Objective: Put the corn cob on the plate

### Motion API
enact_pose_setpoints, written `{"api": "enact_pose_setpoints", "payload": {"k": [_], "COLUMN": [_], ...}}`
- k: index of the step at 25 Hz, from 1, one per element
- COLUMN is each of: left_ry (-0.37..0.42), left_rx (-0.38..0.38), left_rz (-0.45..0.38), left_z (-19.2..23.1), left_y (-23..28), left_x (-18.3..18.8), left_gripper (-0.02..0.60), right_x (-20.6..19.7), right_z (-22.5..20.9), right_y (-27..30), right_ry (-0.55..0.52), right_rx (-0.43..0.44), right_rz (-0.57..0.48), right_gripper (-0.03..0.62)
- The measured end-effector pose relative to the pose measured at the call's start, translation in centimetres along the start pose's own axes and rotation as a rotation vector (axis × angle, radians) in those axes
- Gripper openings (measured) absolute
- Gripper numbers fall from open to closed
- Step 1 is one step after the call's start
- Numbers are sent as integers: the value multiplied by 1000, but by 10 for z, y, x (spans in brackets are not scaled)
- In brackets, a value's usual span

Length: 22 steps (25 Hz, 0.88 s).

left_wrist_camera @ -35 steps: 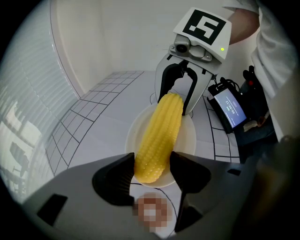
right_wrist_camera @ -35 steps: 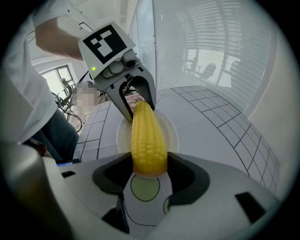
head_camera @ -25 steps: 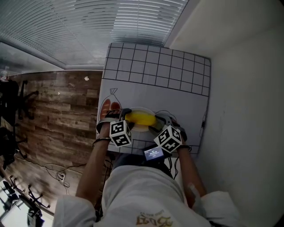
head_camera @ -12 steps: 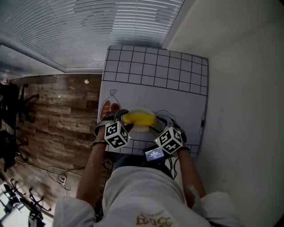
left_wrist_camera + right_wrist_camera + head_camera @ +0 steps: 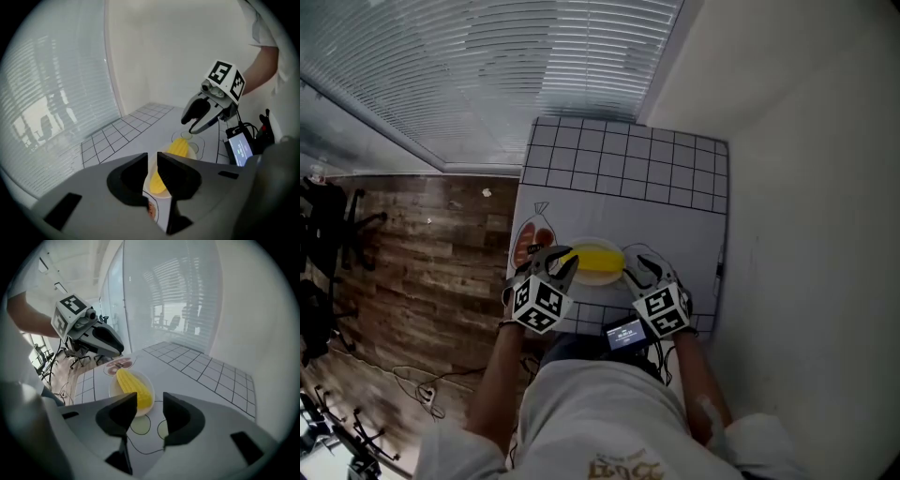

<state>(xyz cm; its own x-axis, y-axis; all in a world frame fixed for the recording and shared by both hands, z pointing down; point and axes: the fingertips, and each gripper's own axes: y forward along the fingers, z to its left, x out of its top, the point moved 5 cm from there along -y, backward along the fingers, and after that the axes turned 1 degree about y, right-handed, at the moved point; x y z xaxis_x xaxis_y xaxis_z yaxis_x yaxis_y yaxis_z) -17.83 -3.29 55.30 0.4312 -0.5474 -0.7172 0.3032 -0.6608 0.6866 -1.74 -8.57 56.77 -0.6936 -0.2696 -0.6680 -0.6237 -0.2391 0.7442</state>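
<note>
The yellow corn cob (image 5: pixel 596 260) lies on the small white plate (image 5: pixel 602 278) near the table's front edge. It also shows in the left gripper view as corn cob (image 5: pixel 180 147) on the plate (image 5: pixel 151 190), and in the right gripper view as corn cob (image 5: pixel 134 386) on the plate (image 5: pixel 114 389). My left gripper (image 5: pixel 563 263) hangs above the cob's left end, its jaws closing to a narrow gap with nothing between them. My right gripper (image 5: pixel 638 268) hovers by the cob's right end, jaws closing too, wider apart and empty. Neither touches the cob.
The plate sits on a white mat (image 5: pixel 628 173) with a black grid at the back, a printed food picture (image 5: pixel 531 246) at the left and drawn circles (image 5: pixel 139 424). A small screen device (image 5: pixel 625 330) hangs at my waist. A wall runs along the right; wooden floor (image 5: pixel 422 244) lies left.
Both grippers have lifted up and drawn back from the ends of the cob. Their jaws have narrowed, the left far more. The cob stays on the plate.
</note>
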Motion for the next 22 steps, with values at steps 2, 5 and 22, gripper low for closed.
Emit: {"api": "enact_pose_setpoints", "payload": {"k": [2,5,22], "left_ry": [-47,-83,-245], "left_rx": [30,41,278], "left_rz": [-33,-45,-441], "left_z": [-1,-5,-12], "left_y": [-6,-12,-106], "left_x": [4,6,81], "left_gripper": [53,8,8], "right_x": [2,5,55], "right_z": [0,-1,-3], "right_y": [-10,-23,-129], "right_ry": [30,47,70], "right_rx": [-33,-68,-203], "right_rz": [-34,-72,-427], "right_gripper": [135,48,6]}}
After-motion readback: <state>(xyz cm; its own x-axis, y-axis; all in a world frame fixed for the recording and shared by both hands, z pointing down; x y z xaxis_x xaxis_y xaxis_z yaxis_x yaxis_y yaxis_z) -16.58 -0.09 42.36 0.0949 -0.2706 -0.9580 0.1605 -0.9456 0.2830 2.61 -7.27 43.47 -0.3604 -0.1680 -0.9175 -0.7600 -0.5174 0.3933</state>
